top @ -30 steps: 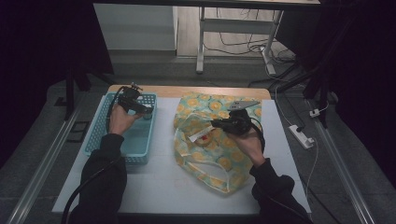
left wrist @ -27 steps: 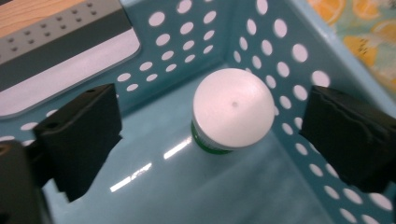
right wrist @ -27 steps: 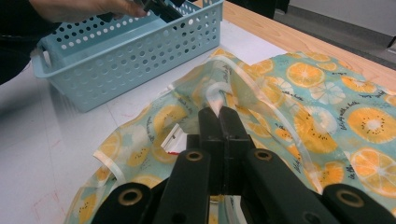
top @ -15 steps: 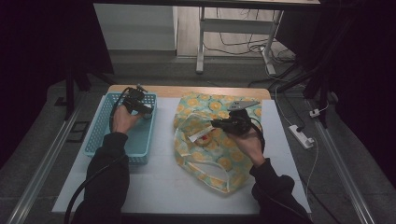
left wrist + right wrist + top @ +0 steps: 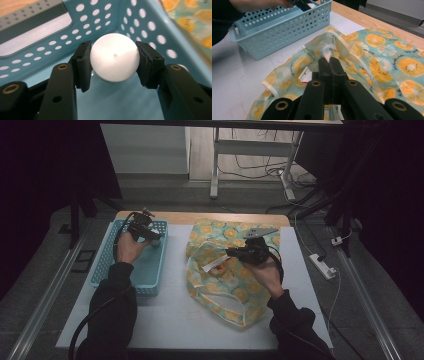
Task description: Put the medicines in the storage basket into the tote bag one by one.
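White ball (image 5: 114,57): smooth, matte, one tiny dark speck on face; sits inside blue perforated basket (image 5: 110,265), at its far right corner, about 1 o'clock of basket centre. Left gripper (image 5: 113,61) jaws just closed in, pads pressing ball from both sides. Left hand (image 5: 129,247) reaches forward over basket. Right gripper (image 5: 329,65) pinched tight on edge of orange-print bag (image 5: 225,270), lifting fabric; right hand (image 5: 265,272) at 3 o'clock of basket.
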Motion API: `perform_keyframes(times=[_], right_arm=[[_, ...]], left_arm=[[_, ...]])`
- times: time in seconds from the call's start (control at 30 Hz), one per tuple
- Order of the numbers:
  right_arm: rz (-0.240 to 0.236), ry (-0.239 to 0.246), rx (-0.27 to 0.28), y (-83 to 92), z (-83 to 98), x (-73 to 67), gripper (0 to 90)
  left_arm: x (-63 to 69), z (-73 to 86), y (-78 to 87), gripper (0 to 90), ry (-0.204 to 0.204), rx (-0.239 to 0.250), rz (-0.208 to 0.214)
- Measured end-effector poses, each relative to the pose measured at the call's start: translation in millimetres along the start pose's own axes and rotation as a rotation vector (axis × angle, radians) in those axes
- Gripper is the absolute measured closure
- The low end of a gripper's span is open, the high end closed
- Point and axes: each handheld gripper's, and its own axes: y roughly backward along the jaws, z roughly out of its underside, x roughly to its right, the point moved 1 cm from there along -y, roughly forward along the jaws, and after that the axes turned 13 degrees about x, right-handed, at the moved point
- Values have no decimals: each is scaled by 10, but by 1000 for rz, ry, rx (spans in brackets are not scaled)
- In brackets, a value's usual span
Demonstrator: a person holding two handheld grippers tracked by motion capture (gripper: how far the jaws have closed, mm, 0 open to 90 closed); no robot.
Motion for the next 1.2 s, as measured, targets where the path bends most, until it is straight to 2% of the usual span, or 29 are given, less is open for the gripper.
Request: perform_keyframes(times=[0.37, 0.5, 0.9, 1.2], right_arm=[[-3, -1, -3, -4, 2, -4, 900], [-1, -1, -1, -2, 0, -3, 900], [0, -2, -1, -6, 2, -4, 900], [1, 0, 1, -3, 1, -1, 900]], left_arm=[[52, -62, 306, 507, -6, 49, 60], [85, -81, 417, 507, -12, 64, 95], [305, -102, 704, 507, -57, 110, 152], [507, -105, 841, 507, -96, 128, 196]])
